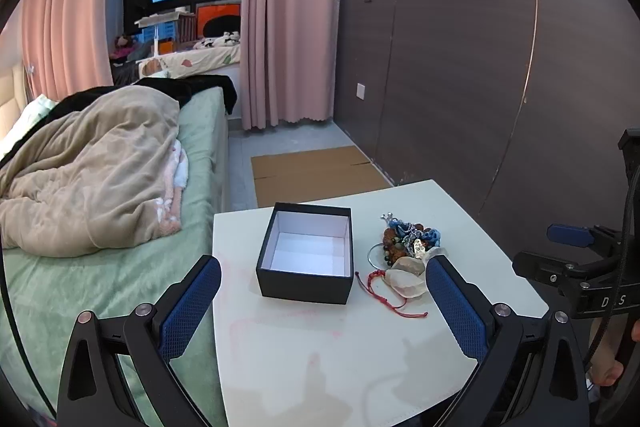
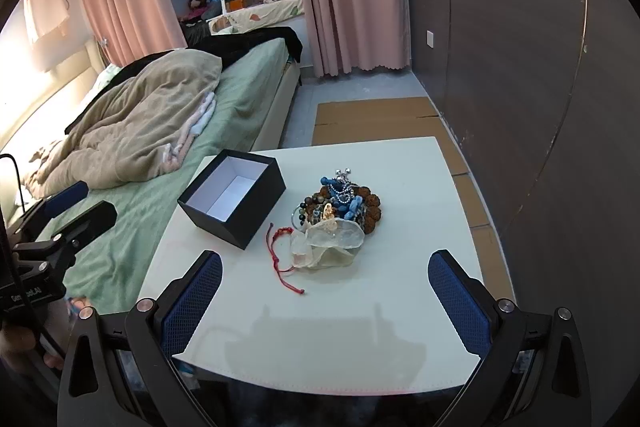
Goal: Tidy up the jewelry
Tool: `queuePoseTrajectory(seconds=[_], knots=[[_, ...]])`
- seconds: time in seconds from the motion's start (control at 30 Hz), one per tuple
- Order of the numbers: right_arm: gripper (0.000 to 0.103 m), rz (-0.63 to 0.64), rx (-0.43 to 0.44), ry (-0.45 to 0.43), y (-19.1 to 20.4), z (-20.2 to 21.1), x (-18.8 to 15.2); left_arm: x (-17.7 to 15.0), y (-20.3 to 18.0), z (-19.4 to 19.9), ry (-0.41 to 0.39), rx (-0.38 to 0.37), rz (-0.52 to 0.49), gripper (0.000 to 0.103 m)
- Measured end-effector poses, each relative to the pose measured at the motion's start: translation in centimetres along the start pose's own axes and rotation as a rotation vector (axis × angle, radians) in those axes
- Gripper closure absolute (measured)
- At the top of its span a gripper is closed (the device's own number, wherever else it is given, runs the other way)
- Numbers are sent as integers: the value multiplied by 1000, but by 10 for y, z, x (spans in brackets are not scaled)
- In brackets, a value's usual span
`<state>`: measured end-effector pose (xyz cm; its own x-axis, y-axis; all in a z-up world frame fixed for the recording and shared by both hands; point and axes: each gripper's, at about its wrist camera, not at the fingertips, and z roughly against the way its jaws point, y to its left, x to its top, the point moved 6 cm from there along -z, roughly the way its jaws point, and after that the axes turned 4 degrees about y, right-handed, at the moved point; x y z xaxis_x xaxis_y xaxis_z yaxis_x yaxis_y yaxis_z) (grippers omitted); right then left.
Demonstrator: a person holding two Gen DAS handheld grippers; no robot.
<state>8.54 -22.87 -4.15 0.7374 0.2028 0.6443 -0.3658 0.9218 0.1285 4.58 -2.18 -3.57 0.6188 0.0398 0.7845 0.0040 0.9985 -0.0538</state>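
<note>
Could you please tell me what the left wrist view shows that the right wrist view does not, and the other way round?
Only the left wrist view shows the right gripper from the side, at its right edge, and the open left gripper up close. Only the right wrist view shows the left gripper from the side, at its left edge, and a lit headboard. Both share the white table, the empty black box, the jewelry pile, the red cord bracelet and the bed.
</note>
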Motion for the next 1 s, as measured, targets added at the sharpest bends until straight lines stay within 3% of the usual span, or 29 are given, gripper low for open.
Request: queuePoseTrajectory(seconds=[1.0], knots=[[0,1,0,-24,-1,5,4,2,4,5,-14,-1,6,1]])
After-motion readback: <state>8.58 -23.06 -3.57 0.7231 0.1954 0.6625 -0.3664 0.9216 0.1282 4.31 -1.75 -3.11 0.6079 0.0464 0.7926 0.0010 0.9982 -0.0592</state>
